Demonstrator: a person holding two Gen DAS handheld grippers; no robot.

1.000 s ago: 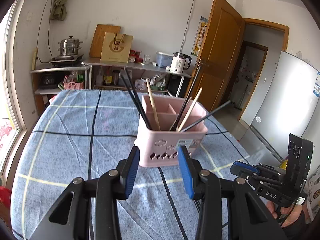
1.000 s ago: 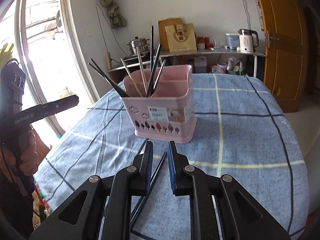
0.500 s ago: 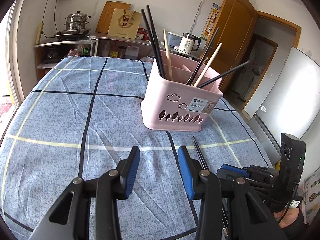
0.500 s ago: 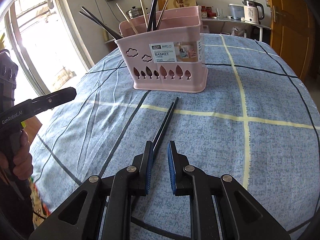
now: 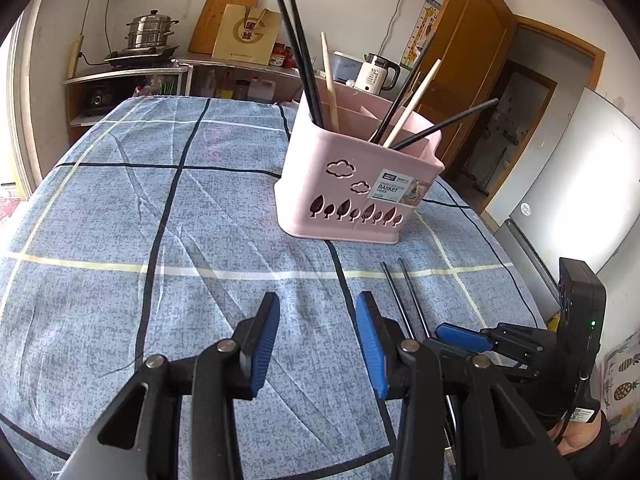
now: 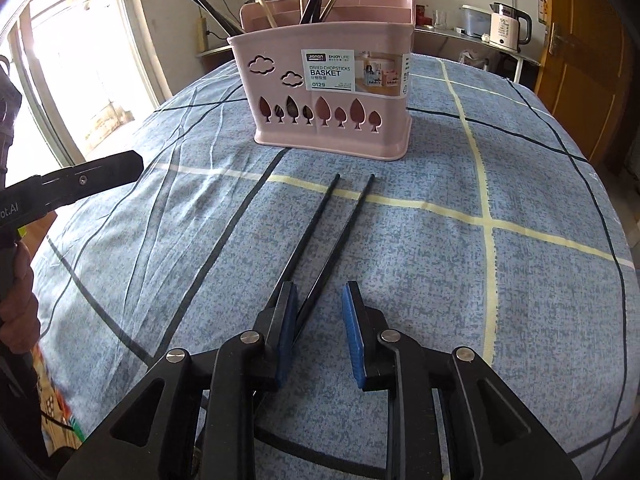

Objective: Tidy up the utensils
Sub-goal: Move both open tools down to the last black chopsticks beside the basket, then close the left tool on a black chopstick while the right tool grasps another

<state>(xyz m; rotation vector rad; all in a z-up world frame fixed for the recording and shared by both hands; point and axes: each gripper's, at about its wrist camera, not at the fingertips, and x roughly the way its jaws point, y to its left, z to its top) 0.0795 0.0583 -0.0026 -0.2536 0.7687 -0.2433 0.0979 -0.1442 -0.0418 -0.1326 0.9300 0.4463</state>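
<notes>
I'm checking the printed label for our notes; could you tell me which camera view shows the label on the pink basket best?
The right wrist view: the label on the pink basket faces the camera squarely and its print is readable. In the left wrist view the label is small, slanted and mostly illegible.

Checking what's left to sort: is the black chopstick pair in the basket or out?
Out. The black pair lies flat on the cloth short of the basket, near ends between the right gripper's opening jaws.
</notes>
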